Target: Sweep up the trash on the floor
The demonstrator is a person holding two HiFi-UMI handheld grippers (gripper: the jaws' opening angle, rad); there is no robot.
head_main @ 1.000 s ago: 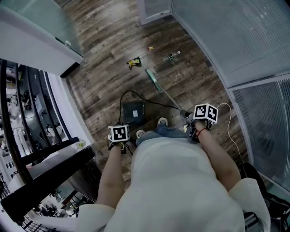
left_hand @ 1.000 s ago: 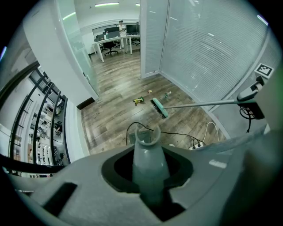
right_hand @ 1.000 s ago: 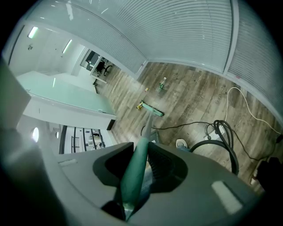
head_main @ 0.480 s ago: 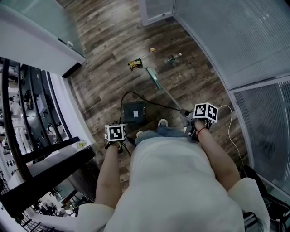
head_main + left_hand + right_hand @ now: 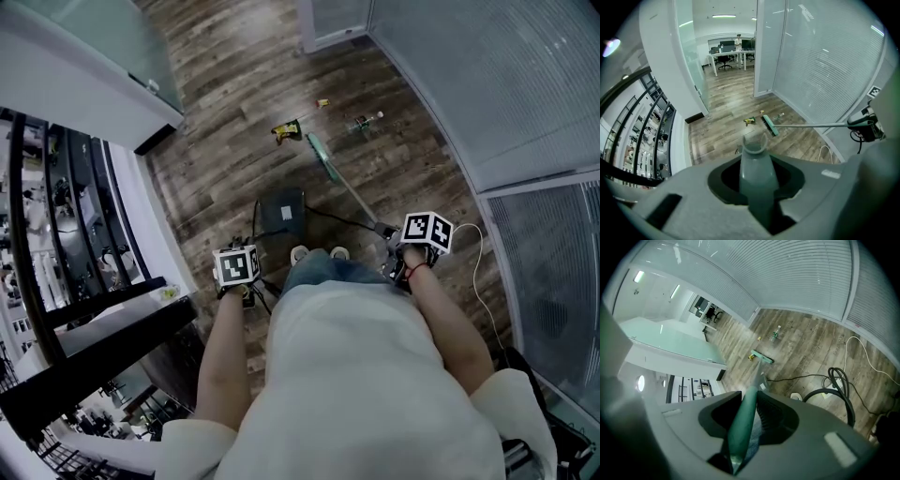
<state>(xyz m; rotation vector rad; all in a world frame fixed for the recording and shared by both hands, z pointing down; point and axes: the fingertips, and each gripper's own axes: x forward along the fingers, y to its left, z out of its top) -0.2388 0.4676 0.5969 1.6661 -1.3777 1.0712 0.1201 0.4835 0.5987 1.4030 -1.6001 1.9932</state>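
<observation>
Two tools, both closed on long handles. The left tool (image 5: 238, 274) clamps the grey handle (image 5: 754, 173) of the dustpan (image 5: 281, 214), which fills the gap between its jaws in the left gripper view. The pan rests on the wooden floor (image 5: 216, 122) just ahead of the person's shoes. The right tool (image 5: 398, 242) grips the green shaft (image 5: 743, 420) of the broom (image 5: 349, 192), which runs out between its jaws in the right gripper view. The broom head (image 5: 322, 157) sits on the floor beyond the dustpan, with the trash just past it. A yellow wrapper (image 5: 286, 129) lies close beside the head's far end, while a small yellow scrap (image 5: 322, 102) and a small bottle (image 5: 366, 120) lie a little farther out. A black cable (image 5: 328, 217) crosses the floor between pan and broom shaft.

Step in hand, as judged: gathering the litter toward the pan; all three pieces lie outside it. To do this well, the head should be set down behind the farthest piece and drawn back in short, flat strokes. Keeping the bristles in contact with the boards should stop the light wrapper from being flicked aside and the bottle from rolling off. The pan's lip should lie flush on the floor, facing the stroke and clear of the cable.
</observation>
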